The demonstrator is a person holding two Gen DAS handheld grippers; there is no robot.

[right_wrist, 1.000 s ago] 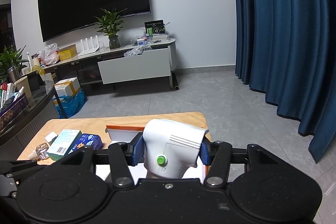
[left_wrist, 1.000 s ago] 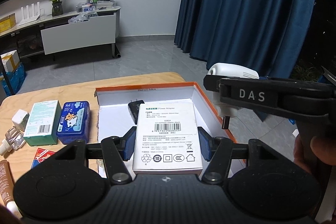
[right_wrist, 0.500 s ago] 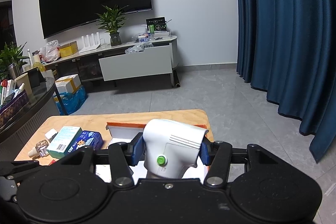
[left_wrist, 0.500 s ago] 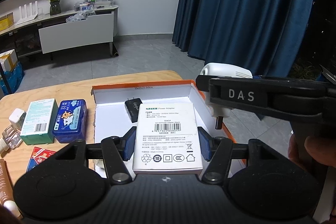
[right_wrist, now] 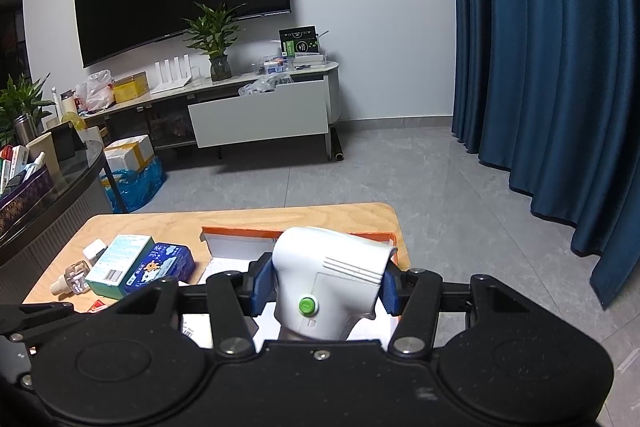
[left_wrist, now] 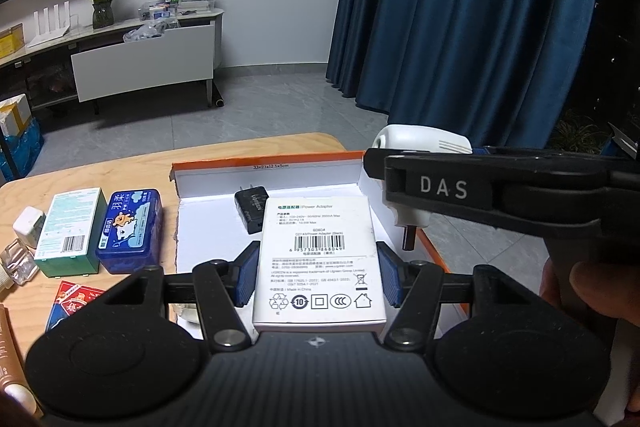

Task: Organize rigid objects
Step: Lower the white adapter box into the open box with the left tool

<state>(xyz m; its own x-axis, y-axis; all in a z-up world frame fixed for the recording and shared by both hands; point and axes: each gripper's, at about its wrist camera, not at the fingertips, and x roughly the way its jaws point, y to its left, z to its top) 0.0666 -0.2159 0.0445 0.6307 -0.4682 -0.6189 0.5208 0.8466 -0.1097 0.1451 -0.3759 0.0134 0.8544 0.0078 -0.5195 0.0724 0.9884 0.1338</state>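
My left gripper (left_wrist: 316, 275) is shut on a white power adapter box (left_wrist: 320, 247) and holds it above the open orange-rimmed box (left_wrist: 264, 163). A black charger (left_wrist: 250, 205) lies inside that box, at its far side. My right gripper (right_wrist: 326, 285) is shut on a white plug-in device (right_wrist: 332, 267) with a green button. In the left wrist view the right gripper (left_wrist: 384, 171) comes in from the right. There the device (left_wrist: 420, 139) hangs over the box's right wall, its metal prong pointing down.
On the wooden table (left_wrist: 120, 175), left of the open box, lie a green box (left_wrist: 70, 231), a blue box (left_wrist: 130, 227), a small white cube (left_wrist: 28, 229), a clear bottle (left_wrist: 14, 263), a red packet (left_wrist: 72, 301) and a tube (left_wrist: 8, 355). A hand (left_wrist: 580, 299) grips the right tool.
The right gripper with the white device has drifted slightly left, closer over the open box's right wall. The left gripper and its adapter box have stayed put.
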